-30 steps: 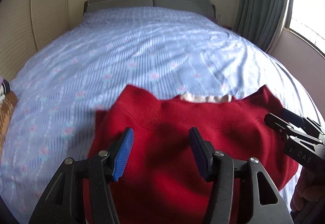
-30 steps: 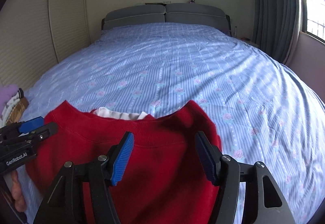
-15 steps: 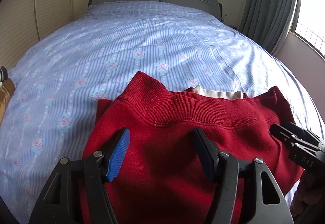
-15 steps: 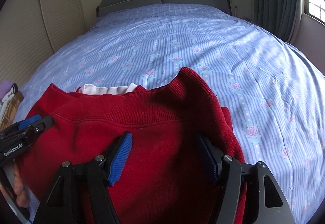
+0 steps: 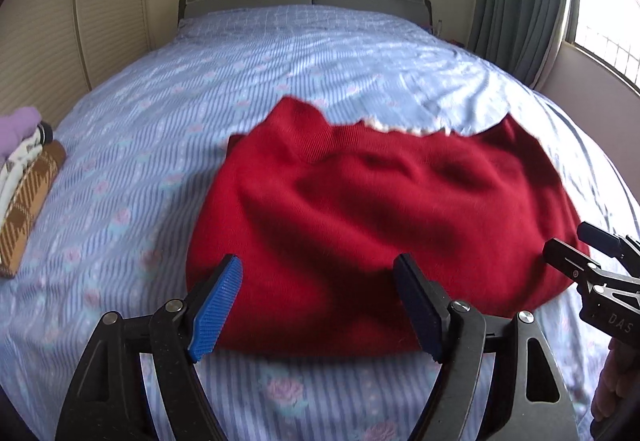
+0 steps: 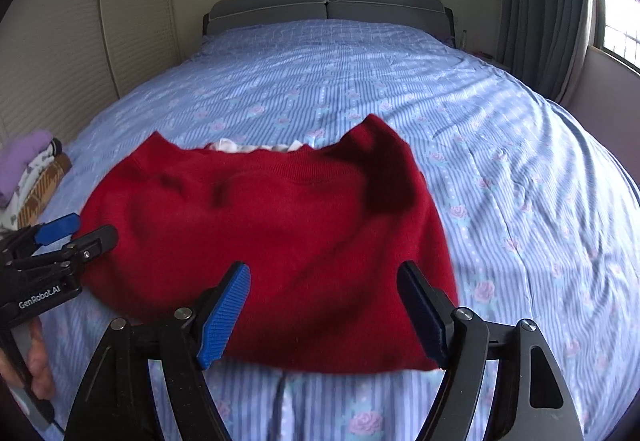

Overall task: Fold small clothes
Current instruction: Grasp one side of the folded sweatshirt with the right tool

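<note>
Blue-striped, rose-print bedsheet (image 5: 320, 53) covers a wide bed with a grey padded headboard (image 6: 326, 3); a folded red knit sweater (image 5: 380, 209) lies on its near part, white collar trim peeking at the far edge. Left gripper (image 5: 318, 305) hovers at the sweater's near hem with blue-padded jaws spread, holding nothing; right gripper (image 6: 324, 311) likewise, spread and empty. Small pile of folded purple, white and brown-checked clothes (image 5: 24, 169) sits at the sheet's left edge, well apart.
</note>
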### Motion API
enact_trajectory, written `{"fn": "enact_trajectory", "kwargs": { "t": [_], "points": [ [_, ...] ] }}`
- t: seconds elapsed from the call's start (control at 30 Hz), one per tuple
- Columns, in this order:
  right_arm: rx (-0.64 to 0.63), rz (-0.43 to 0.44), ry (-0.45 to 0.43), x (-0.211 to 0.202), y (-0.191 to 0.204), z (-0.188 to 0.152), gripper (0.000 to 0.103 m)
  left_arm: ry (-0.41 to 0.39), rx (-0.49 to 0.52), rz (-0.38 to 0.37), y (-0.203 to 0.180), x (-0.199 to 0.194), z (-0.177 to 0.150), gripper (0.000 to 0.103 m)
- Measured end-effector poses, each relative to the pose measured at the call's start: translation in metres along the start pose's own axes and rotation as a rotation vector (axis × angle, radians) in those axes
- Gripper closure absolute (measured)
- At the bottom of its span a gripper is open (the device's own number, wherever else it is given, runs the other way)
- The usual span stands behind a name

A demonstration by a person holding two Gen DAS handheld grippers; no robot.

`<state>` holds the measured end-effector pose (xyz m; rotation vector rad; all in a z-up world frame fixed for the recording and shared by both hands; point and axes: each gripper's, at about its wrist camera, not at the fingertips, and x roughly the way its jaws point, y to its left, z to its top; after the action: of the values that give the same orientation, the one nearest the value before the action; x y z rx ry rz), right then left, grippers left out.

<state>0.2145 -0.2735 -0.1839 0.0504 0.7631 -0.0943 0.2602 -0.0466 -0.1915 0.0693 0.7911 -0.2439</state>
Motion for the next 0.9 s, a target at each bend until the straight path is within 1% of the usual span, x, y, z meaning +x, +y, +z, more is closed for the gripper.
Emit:
{"fn": "enact_trajectory", "kwargs": {
  "t": [0.1, 0.17, 0.23, 0.33, 0.4, 0.47, 0.5, 0.57, 0.67, 0.7, 0.8, 0.9],
  "points": [
    [-0.008, -0.028, 0.056, 0.014, 0.0, -0.011, 0.027, 0.016, 0.021, 0.024, 0.0, 0.01, -0.009, 0.025],
    [-0.019, -0.039, 0.055, 0.015, 0.003, -0.015, 0.027, 0.008, 0.045, 0.043, -0.004, 0.008, -0.01, 0.025],
    [-0.021, -0.049, 0.041, 0.008, 0.004, -0.014, 0.027, -0.011, 0.046, 0.05, -0.009, 0.0, -0.008, 0.026],
    [0.043, -0.034, -0.002, -0.012, -0.006, -0.012, 0.027, -0.064, 0.039, 0.006, -0.021, -0.016, -0.001, 0.026],
    [0.097, -0.026, -0.026, -0.026, -0.016, -0.015, 0.027, -0.103, 0.052, -0.045, -0.036, -0.024, 0.007, 0.026],
    [0.144, -0.015, -0.039, -0.038, -0.026, -0.021, 0.027, -0.113, 0.07, -0.077, -0.051, -0.022, 0.015, 0.025],
    [0.164, -0.01, -0.039, -0.042, -0.032, -0.024, 0.027, -0.107, 0.08, -0.074, -0.058, -0.017, 0.02, 0.025],
    [0.195, -0.006, -0.029, -0.046, -0.04, -0.028, 0.027, -0.079, 0.093, -0.041, -0.069, 0.0, 0.027, 0.026],
    [0.241, 0.006, -0.009, -0.05, -0.054, -0.037, 0.027, 0.016, 0.079, -0.017, -0.071, 0.032, 0.03, 0.025],
    [0.249, 0.005, -0.003, -0.05, -0.058, -0.04, 0.027, 0.023, 0.086, -0.009, -0.072, 0.038, 0.028, 0.025],
    [0.255, -0.014, 0.015, -0.047, -0.066, -0.048, 0.027, 0.001, 0.118, 0.012, -0.076, 0.038, 0.026, 0.024],
    [0.3, -0.002, 0.04, -0.041, -0.077, -0.056, 0.027, -0.001, 0.074, -0.006, -0.071, 0.03, 0.027, 0.025]
  ]
}}
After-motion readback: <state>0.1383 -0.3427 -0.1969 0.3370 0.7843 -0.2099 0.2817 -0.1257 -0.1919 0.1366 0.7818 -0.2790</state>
